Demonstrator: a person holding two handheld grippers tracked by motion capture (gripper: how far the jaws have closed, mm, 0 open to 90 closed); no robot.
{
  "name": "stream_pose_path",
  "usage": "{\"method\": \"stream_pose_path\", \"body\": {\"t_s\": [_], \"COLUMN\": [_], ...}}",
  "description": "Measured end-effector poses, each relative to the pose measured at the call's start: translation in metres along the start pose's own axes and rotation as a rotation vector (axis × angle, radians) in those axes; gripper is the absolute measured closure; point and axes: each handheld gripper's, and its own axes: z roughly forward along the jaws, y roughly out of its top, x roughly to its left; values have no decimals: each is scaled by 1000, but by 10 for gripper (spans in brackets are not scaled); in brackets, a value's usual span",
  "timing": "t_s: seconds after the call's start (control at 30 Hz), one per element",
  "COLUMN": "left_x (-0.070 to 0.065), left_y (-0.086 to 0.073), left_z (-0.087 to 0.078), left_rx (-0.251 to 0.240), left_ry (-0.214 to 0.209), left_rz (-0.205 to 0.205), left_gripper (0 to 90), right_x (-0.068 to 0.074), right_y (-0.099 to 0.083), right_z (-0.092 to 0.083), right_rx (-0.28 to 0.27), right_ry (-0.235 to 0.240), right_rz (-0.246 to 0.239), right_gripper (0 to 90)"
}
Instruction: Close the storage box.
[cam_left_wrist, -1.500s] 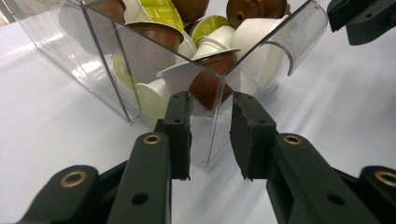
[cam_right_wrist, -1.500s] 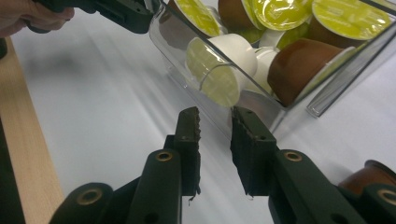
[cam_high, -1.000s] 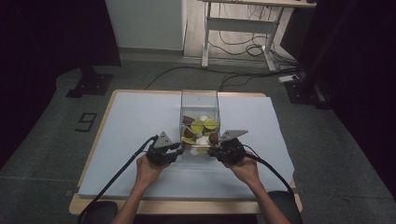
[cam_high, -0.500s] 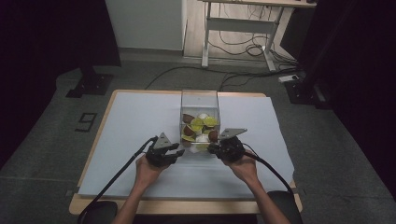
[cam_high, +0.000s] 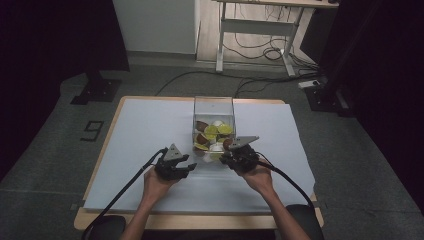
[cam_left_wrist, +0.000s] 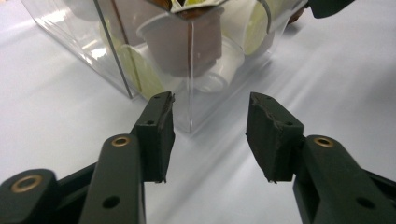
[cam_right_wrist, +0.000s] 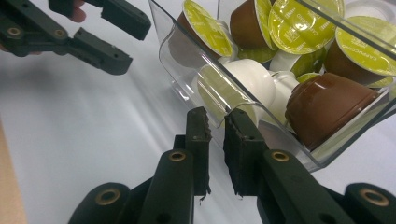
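Capsule lids (cam_right_wrist: 208, 28) in right gripper view

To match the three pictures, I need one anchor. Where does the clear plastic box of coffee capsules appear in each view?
High view: the clear box stands at the table's centre, beyond both grippers.
Left gripper view: its near corner fills the top, beyond the open jaws.
Right gripper view: upper right, its wall at the jaws' tips.
Shared landmark: the green-lidded capsules inside.
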Motion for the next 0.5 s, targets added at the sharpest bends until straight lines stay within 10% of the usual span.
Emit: {"method": "stream_pose_path", "body": {"t_s": [0.5], "left_x": [1], "left_y": [-13], "left_z": [4], "left_rx": [77], "left_ry": [-29], "left_rz": [-11], "left_gripper": [250], "right_x": [-6], "right_y": [2], "right_z": [5], "right_rx": [-13], "right_ry": [-49], "right_rz": [17], "right_gripper": [802]}}
